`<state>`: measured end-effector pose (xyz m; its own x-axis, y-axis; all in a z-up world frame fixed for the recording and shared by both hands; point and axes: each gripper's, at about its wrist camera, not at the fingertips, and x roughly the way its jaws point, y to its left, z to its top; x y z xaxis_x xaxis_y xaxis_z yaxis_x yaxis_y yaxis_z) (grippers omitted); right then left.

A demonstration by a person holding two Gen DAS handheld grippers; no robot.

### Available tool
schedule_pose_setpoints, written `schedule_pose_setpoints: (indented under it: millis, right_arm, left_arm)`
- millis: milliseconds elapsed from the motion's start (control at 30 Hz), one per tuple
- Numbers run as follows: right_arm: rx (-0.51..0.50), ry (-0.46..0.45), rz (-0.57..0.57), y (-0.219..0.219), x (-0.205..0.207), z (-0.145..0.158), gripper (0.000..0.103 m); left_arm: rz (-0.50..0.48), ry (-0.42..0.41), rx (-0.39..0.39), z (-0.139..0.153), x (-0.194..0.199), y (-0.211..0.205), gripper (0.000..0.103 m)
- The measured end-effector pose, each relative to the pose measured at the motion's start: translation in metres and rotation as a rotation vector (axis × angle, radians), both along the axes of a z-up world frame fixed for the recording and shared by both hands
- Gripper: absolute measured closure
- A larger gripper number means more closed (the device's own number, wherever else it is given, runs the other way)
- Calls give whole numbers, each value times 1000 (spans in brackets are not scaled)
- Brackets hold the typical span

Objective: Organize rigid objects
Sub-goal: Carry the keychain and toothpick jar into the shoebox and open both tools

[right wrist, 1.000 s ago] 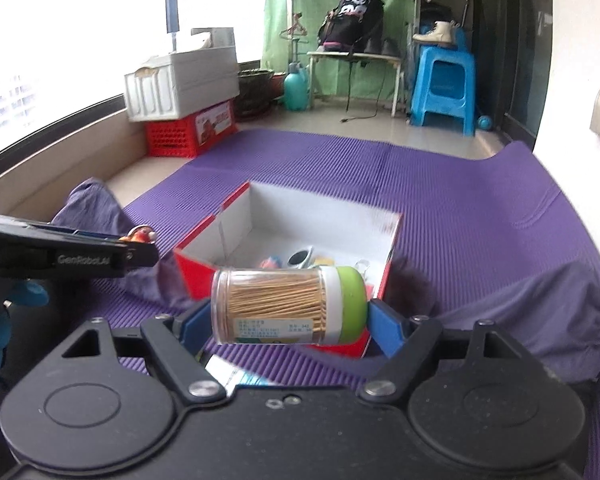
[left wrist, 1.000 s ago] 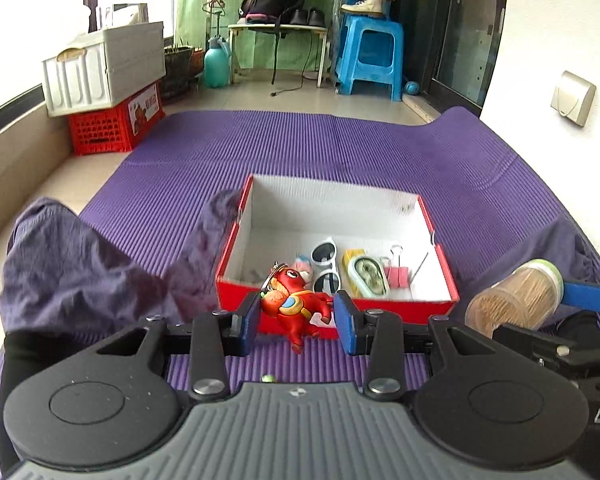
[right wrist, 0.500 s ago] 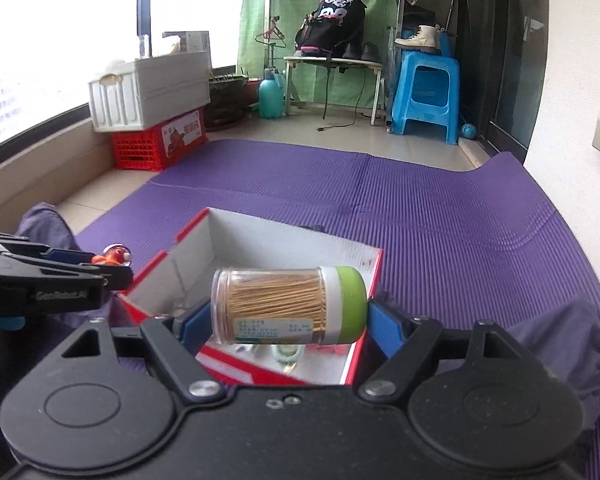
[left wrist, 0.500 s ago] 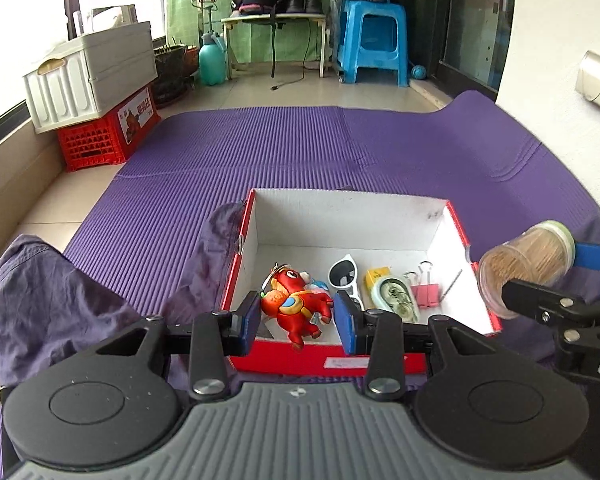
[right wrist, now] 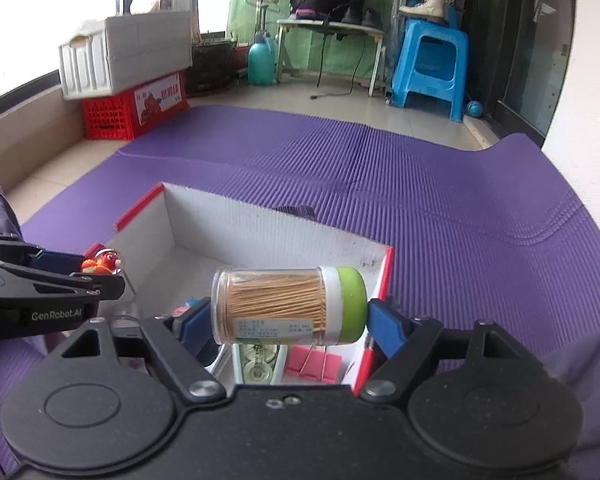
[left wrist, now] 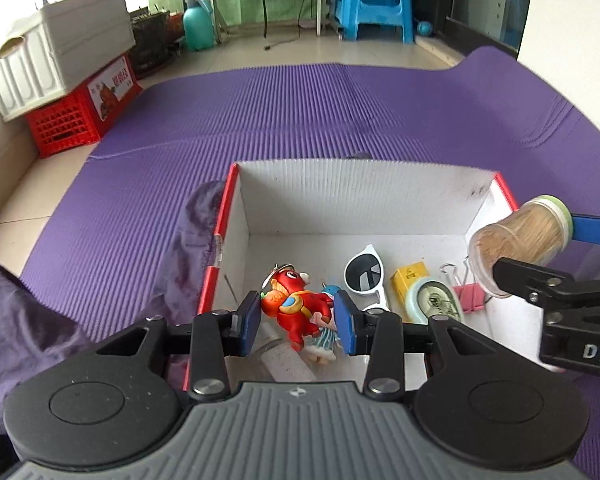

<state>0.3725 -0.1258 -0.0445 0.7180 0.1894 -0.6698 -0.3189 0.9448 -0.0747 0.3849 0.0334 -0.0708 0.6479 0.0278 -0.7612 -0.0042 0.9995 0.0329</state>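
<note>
My left gripper [left wrist: 297, 316] is shut on a red toy figure [left wrist: 296, 304] with a key ring, held over the near left corner of a red box with a white inside [left wrist: 364, 196]. My right gripper [right wrist: 288, 312] is shut on a clear toothpick jar with a green lid [right wrist: 288, 306], lying sideways between the pads above the box's near right part [right wrist: 384, 272]. In the left wrist view the jar [left wrist: 520, 236] hangs at the box's right wall. Inside the box lie white sunglasses [left wrist: 366, 276], a yellow packet [left wrist: 410, 278], a round tape dispenser [left wrist: 432, 300], pink binder clips [left wrist: 470, 296] and a small blue figure [left wrist: 324, 338].
The box sits on a purple ribbed mat [left wrist: 300, 120]. Purple cloth [left wrist: 16, 320] lies bunched at the left and along the box's left wall. Further back stand a red crate with a white bin [left wrist: 76, 112], a blue stool [left wrist: 376, 4] and a small table.
Both grippers have moved forward and down, from in front of the box to over its inside. Their grips on the toy and the jar are unchanged.
</note>
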Motion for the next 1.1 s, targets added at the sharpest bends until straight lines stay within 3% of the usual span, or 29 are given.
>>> schedule_pose_setpoints:
  millis: [500,700,1100]
  right_arm:
    - [-102,87,17,19,56,-59,22]
    - [-131,69,40,27,51,-61,22]
    - [-142,62,38,27,52,-57,20]
  left_arm:
    - [-31,141,2,-47,63,-5,65]
    - [-8,228,-18,-64,77,2,64]
    - [20,239,-48,-65,75,7,61]
